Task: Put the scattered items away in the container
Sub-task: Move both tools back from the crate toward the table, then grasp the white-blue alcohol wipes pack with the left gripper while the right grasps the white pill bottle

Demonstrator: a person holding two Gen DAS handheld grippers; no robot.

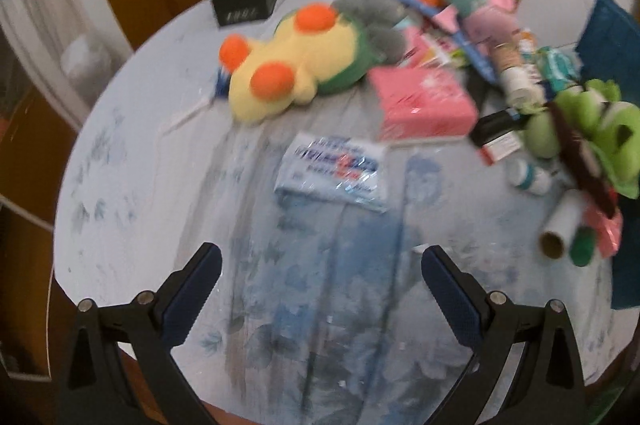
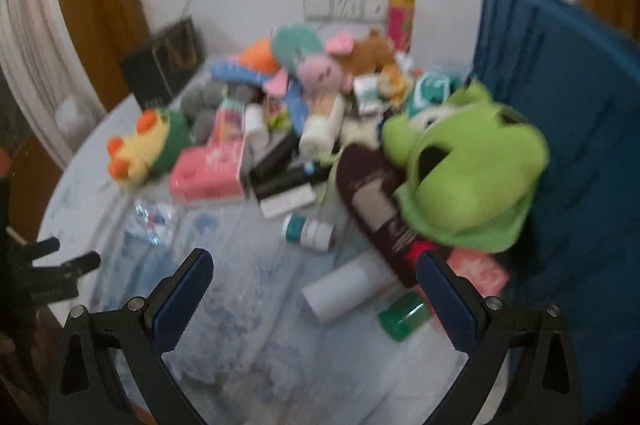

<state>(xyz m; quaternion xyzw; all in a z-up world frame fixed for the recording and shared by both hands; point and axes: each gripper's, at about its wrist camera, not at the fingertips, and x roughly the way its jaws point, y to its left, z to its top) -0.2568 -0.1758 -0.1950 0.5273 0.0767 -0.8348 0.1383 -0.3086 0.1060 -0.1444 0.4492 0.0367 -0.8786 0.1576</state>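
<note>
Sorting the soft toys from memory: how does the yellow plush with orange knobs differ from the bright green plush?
The yellow plush is pale yellow with round orange bumps and a dark green part; the green plush is lime all over with dark openings. The yellow plush lies apart on the floral cloth, beside the pink packet; the green plush sits atop a dark bottle, against the blue container. Both are soft toys, ungripped.

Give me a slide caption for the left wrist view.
Open left gripper hovers over floral tablecloth, facing tissue pack, yellow plush and pink box.
</note>
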